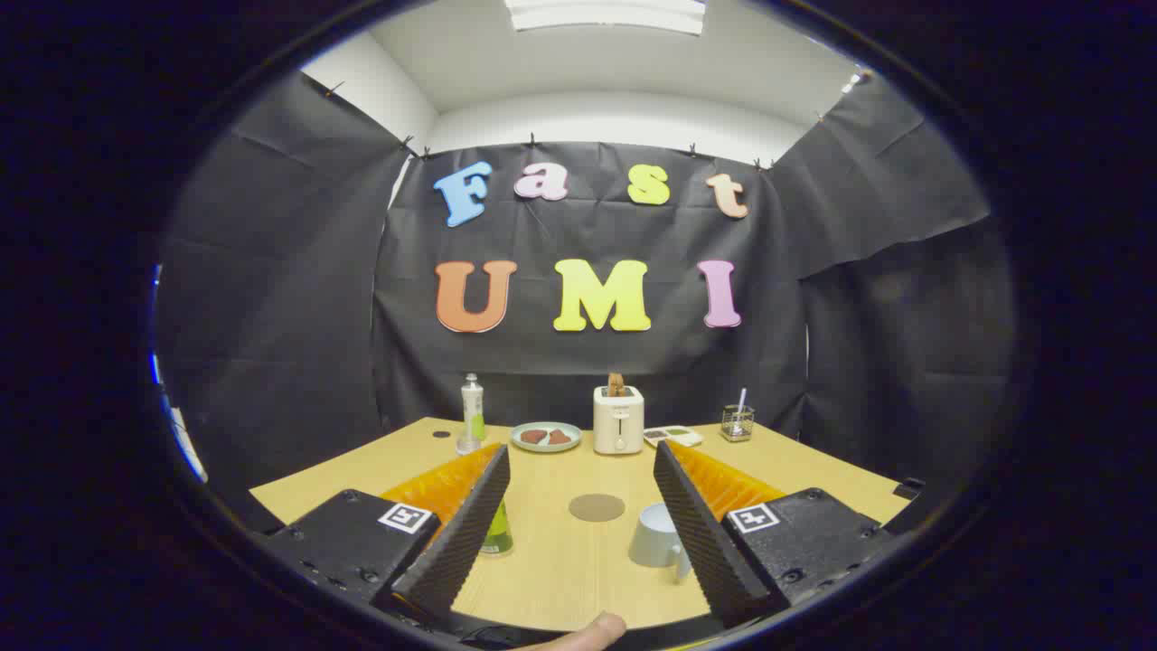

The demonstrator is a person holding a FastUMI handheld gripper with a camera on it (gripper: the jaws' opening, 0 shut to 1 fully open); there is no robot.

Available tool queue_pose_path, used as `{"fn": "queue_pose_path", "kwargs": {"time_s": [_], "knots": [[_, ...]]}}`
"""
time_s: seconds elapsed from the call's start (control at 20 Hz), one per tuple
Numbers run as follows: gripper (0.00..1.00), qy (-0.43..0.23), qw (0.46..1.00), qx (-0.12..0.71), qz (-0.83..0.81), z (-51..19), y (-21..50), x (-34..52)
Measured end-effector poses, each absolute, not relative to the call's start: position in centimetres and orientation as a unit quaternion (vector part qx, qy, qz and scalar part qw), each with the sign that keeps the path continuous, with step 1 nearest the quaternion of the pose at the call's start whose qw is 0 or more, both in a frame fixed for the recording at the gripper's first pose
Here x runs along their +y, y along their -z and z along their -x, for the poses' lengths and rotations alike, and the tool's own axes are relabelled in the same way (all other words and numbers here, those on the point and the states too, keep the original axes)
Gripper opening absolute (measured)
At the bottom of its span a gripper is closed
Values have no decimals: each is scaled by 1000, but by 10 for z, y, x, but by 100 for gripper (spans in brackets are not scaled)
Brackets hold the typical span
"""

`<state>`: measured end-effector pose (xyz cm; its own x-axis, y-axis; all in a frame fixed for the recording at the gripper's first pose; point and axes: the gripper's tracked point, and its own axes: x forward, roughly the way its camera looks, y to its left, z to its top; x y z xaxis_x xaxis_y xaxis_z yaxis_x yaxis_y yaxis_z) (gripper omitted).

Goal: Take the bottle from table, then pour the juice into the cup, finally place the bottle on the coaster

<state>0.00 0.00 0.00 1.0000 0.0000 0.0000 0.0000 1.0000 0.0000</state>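
My gripper point(581, 450) stands open over the near part of a light wooden table point(551, 570), with nothing between its fingers. A green, juice-filled lower part of a bottle point(496, 535) shows just inside the left finger, which hides the rest of it. A pale grey cup point(654, 535) with a handle stands on the table against the inner side of the right finger. Between the fingers, a little beyond the cup, lies a round brown coaster point(597, 507). The fingers touch neither the bottle nor the cup.
Along the back of the table stand a clear bottle with a green label point(471, 414), a plate of meat point(546, 437), a white toaster point(618, 419), a small tray point(673, 436) and a wire holder point(738, 422). A person's fingertip point(586, 632) shows below the fingers.
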Motion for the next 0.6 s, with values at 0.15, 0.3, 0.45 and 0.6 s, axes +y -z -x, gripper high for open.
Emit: {"fn": "queue_pose_path", "kwargs": {"time_s": [0.15,0.3,0.45,0.6], "knots": [[100,3,1000,-4,-13,1,-1,-5],[100,5,1000,-5,-17,1,2,-8],[100,4,1000,0,-14,-1,5,-12],[100,6,1000,3,-25,-1,7,-19]]}}
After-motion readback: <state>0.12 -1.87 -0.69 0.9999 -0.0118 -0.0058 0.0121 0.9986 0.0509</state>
